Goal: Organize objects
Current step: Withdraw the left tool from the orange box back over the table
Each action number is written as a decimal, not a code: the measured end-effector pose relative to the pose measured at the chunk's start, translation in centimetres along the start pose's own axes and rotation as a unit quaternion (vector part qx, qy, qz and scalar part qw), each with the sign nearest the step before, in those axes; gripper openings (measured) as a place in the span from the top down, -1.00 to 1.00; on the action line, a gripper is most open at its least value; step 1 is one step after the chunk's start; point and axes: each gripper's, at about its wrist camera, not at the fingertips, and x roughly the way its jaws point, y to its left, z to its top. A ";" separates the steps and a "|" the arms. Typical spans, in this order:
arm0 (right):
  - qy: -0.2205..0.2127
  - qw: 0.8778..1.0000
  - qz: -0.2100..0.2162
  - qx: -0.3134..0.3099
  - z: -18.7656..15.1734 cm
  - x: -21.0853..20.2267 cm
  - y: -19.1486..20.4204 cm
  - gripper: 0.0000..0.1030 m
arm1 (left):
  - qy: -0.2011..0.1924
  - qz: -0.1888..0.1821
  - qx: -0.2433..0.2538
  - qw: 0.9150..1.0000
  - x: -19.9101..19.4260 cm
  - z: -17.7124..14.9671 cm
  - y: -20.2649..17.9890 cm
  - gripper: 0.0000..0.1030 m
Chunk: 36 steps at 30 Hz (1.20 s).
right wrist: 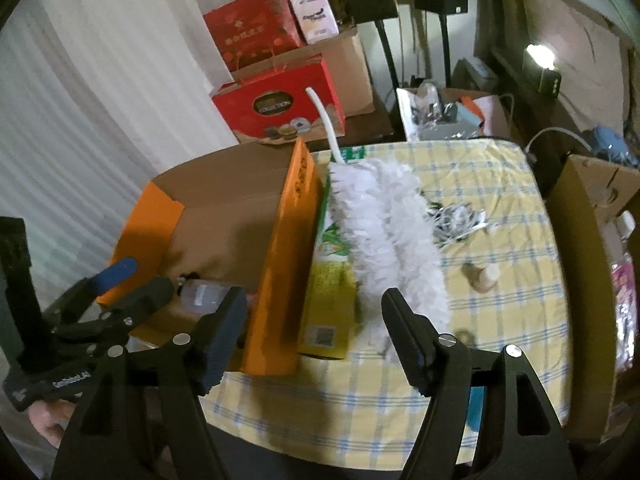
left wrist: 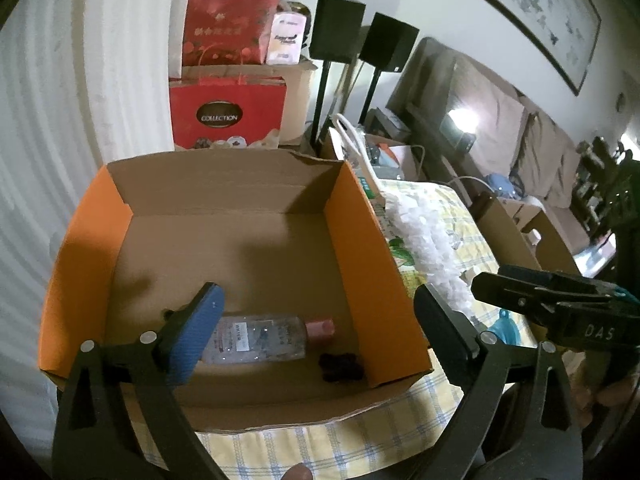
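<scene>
- Orange-walled cardboard box [left wrist: 224, 248], open-topped, sits at the left of a table under a yellow checked cloth [right wrist: 500, 320]; plain brown inside.
- On the box floor, near edge: a clear bottle [left wrist: 260, 338] with a pink cap, lying on its side, cap toward the right. Just beside the cap, a small dark lump [left wrist: 342, 368]; too dim to tell what it is.
- Right of the box, outside its wall: a white fluffy duster [right wrist: 384, 232] with a white handle pointing far, lying partly over a flat yellow-green packet [right wrist: 332, 300] that touches the box's right wall.
- Further right on the cloth: a tangle of white cord [right wrist: 456, 220] and a small tan bottle [right wrist: 484, 276] on its side, well apart from the box.
- Far side: red gift boxes [left wrist: 228, 116] stacked on brown cartons, two black speakers on stands [left wrist: 360, 36]; another brown carton stands off the table's right edge.
- Left gripper [left wrist: 320, 328]: angled down over the near edge of the box, jaws spread wide, nothing pressed between them. Its left finger stands inside the box in front of the bottle's base; its right finger hangs outside the right wall, so that wall lies between the two.
- Right gripper [right wrist: 312, 336]: pointed down at the near end of the packet and the duster tip, jaws fairly wide, pads on nothing. The box's orange right wall rises just beside its left finger.
- A bare hand shows at the grip of each tool.
</scene>
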 end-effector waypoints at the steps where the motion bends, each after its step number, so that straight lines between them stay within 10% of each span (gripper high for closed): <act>1: -0.005 1.000 -0.007 -0.006 -0.1 -0.2 0.0 -0.45 | 0.000 -0.001 0.003 1.000 -0.1 0.0 -0.2 -0.87; 36: -0.067 0.991 -0.114 0.002 -1.7 -4.6 -11.0 -0.57 | 0.056 -0.059 0.067 0.994 3.2 -2.2 -10.7 -0.98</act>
